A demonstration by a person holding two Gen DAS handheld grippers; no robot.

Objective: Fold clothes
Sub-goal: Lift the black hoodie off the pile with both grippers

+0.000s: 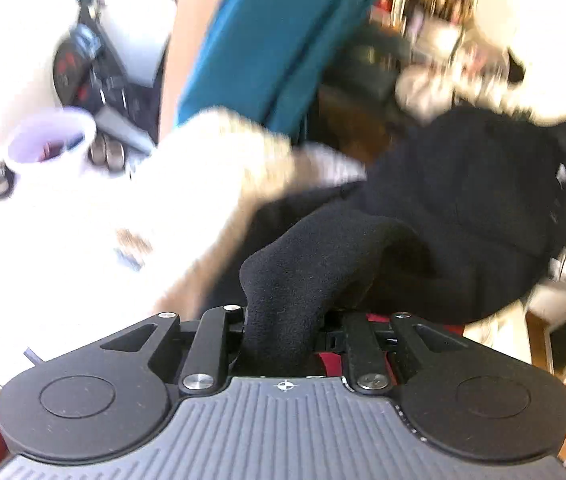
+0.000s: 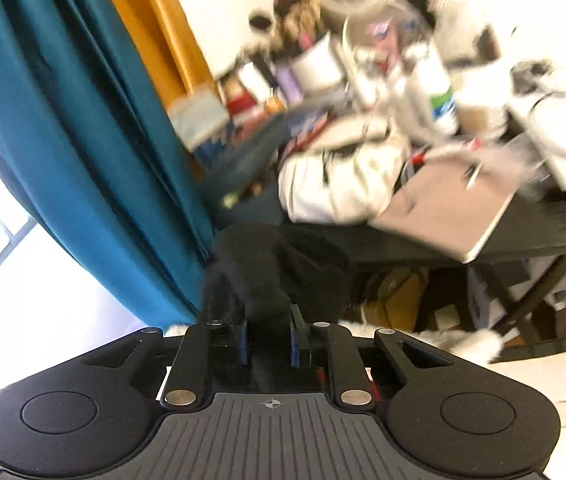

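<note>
Cluttered desk behind, we pinch the black fleece garment in both the left gripper and the right gripper; it hangs between them.

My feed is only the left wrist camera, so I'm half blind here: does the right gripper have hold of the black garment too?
Observer: Yes, the right gripper is shut on the black garment; cloth bunches between its fingers.
Operator: What lies ahead of it?
Observer: A cluttered dark table with a closed laptop at its near edge.
Operator: Anything beside the laptop?
Observer: A white jacket, heaped on the laptop's left.
</note>
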